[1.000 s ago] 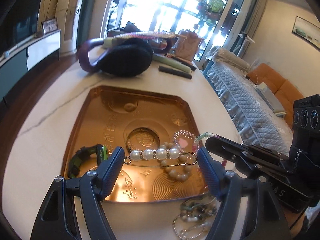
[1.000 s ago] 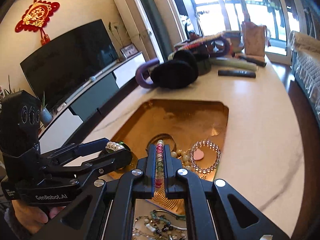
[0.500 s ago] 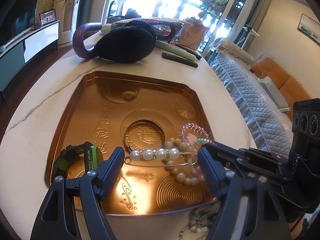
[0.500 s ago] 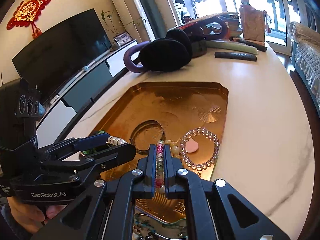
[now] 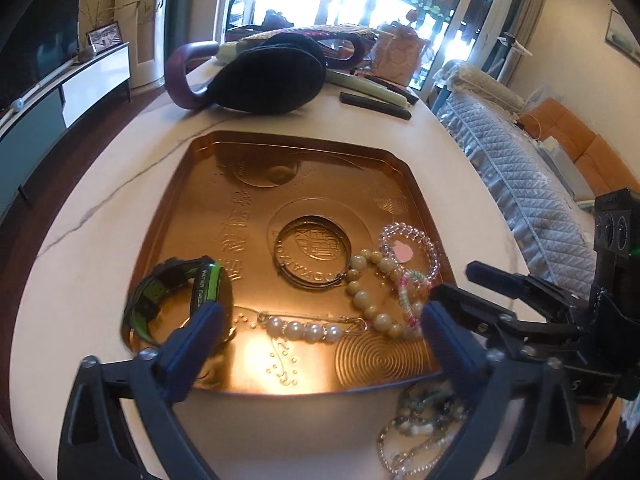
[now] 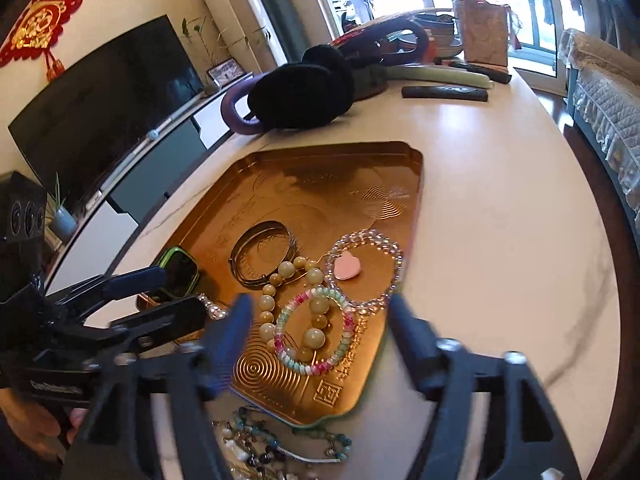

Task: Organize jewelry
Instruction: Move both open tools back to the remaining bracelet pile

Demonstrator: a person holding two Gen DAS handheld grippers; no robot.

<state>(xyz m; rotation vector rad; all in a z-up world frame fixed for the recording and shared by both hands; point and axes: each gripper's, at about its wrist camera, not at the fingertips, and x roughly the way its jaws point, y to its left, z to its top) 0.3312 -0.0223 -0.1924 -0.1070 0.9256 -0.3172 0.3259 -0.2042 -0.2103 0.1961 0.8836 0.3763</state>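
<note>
The left gripper (image 5: 320, 330) is seen with its blue-padded fingers spread wide and nothing clamped between them; the pearl safety-pin brooch (image 5: 310, 328) lies flat on the copper tray (image 5: 208, 184) in the gap, apart from both pads. The near edge of the black-and-green watch (image 5: 180, 296), at the left finger, is partly hidden behind that finger. The right gripper (image 6: 320, 326) is likewise held wide apart and empty, its fingers blurred; between and just ahead of them the pink-and-green bead bracelet (image 6: 316, 330) rests on the tray, overlapping the cream bead bracelet (image 6: 288, 300). Just beyond are the clear crystal bracelet (image 6: 366, 270), ringed around a pink heart charm (image 6: 346, 269), and a thin metal bangle (image 6: 262, 252). Below the grippers, off the tray's near rim, a tangle of beaded necklaces (image 6: 276, 446) lies on the white table (image 6: 500, 200), cut off by the frame and hard to separate. Farther off, black earmuffs (image 6: 302, 94) sit on the table.
</note>
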